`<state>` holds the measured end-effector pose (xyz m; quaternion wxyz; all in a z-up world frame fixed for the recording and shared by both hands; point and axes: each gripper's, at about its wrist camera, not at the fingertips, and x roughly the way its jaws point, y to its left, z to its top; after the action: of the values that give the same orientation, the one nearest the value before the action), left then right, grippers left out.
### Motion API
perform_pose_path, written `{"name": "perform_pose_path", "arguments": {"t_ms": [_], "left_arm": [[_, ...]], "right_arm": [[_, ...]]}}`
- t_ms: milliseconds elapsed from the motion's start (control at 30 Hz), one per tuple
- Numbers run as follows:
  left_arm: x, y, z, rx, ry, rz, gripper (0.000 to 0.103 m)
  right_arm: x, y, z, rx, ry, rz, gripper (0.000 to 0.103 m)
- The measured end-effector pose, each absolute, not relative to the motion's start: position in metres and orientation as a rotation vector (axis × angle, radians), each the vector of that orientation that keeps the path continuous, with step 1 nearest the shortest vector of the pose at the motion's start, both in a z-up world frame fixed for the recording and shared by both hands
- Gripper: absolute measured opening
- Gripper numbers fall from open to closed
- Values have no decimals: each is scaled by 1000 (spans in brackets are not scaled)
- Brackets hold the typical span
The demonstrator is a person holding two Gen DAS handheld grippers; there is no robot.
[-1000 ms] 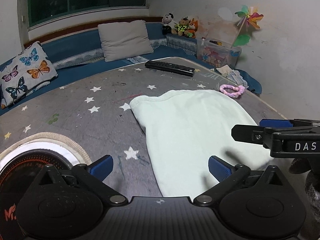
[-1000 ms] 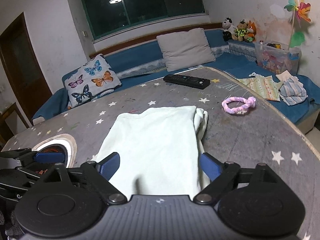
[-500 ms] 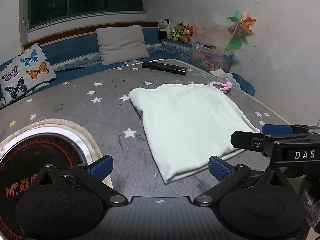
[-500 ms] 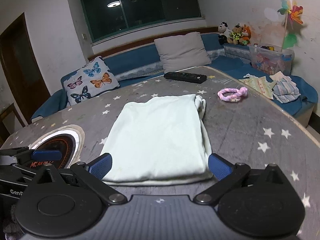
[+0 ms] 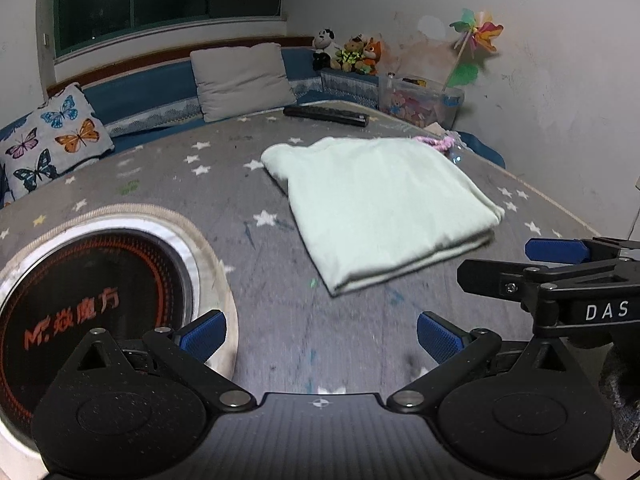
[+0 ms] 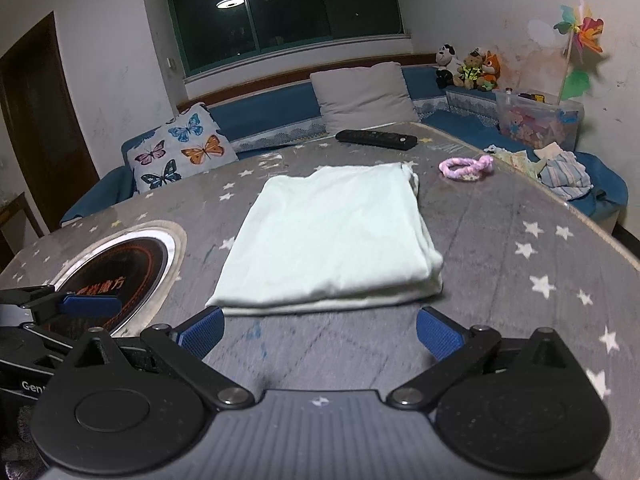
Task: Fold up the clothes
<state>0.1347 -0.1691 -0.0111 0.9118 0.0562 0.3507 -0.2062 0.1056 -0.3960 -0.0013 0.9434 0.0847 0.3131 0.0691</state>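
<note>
I have both tools off the cloth: my left gripper (image 5: 319, 334) hangs over bare table with its blue pads spread wide and nothing between them, and my right gripper (image 6: 319, 330) sits just short of the near edge of the pale green folded garment (image 6: 336, 240), its pads equally wide apart and empty. The garment lies flat in the middle of the star-printed table (image 6: 520, 280), between the round induction cooker (image 6: 116, 268) set into the near-left part of the table and the pink braided ring (image 6: 466, 168) toward the far-right edge; a black remote control (image 6: 376, 139) rests near the far edge. I judge this as a light, limp knit stacked in several layers, so it will sag and slide apart if I lift it by one ply. The near edge shows at least two stacked plies, thickest at the near-right corner (image 6: 434, 280), and I would pinch there through the whole stack, with the other gripper at the near-left corner (image 6: 218, 302), keeping the lift low so the fold does not spill open. The glossy table looks slick, so pushing may drag the whole bundle
</note>
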Motion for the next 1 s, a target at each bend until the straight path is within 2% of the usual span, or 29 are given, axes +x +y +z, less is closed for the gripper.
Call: {"name": "perform_pose_path", "arguments": {"t_ms": [567,1000], "left_arm": [[116,-158,-20,133,765,-399,103],[125,-156,-17,125,766,-385,103]], "right_arm": [[86,-391,-9,201,656,94,103],[109,-393,9,171,600,158,103]]}}
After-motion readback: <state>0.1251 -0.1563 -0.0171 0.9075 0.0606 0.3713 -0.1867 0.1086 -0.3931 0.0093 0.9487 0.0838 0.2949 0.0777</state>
